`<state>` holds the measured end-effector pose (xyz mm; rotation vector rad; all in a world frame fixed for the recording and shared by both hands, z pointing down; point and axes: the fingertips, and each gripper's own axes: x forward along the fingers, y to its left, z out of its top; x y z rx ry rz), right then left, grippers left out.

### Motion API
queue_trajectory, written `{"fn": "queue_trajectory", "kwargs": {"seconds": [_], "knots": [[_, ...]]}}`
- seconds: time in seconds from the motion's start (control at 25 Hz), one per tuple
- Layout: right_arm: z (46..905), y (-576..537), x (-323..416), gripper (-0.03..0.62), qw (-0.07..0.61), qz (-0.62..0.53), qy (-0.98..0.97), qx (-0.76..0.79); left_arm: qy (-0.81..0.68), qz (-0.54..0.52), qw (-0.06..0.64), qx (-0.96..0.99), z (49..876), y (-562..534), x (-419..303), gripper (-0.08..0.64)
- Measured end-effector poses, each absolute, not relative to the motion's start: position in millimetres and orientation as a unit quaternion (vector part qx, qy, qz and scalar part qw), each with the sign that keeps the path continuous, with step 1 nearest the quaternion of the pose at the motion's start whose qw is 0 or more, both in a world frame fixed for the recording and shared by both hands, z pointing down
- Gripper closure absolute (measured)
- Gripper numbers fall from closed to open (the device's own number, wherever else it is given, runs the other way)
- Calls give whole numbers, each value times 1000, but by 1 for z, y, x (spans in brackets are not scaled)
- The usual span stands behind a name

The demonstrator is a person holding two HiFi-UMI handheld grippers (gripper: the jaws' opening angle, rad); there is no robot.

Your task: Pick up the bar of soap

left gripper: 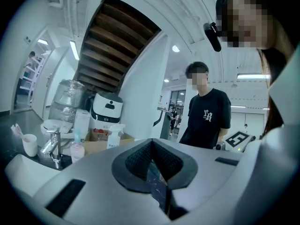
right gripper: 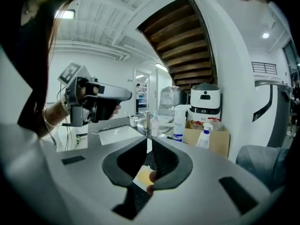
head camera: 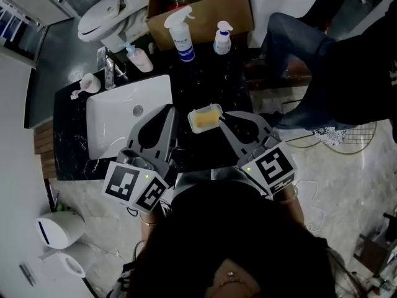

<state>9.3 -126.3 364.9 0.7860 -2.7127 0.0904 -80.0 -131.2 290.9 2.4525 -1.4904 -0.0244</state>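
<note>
The bar of soap [head camera: 205, 119] is yellow and lies in a small clear dish [head camera: 193, 114] on the black countertop [head camera: 205, 79], just to the right of the white sink [head camera: 124, 120]. Both grippers hang over the counter's near edge, with the dish between their tips. The left gripper [head camera: 170, 108] points over the sink's right rim, its jaws closed tip to tip and nothing in them; in the left gripper view the two dark pads meet in a narrow V. The right gripper [head camera: 222, 118] has its tip just beside the dish's right end. Its jaws are also closed and empty. In the right gripper view the soap shows below, through the gap behind the joined tips, not clamped. Whether that tip touches the dish cannot be told. At the back of the counter stand a faucet [head camera: 109, 67], a pink bottle [head camera: 141, 59], a spray bottle [head camera: 181, 33], a white pump bottle [head camera: 222, 39] and a cardboard box [head camera: 205, 14]. A person in a black T-shirt [left gripper: 208, 118] stands beyond the counter.
</note>
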Motion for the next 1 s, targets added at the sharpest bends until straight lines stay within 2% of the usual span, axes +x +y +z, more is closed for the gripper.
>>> {"fn": "queue_trajectory", "kwargs": {"seconds": [0.44, 0.64, 1.0], "knots": [[424, -142, -17, 578, 270, -13, -936, 227, -482, -9, 145, 864, 298, -156, -105, 560], [454, -145, -26, 548, 341, -36, -921, 183, -480, -7, 151, 864, 302, -161, -116, 560], [497, -146, -40, 496, 416, -50, -902, 104, -499, -12, 161, 851, 309, -165, -141, 560]]}}
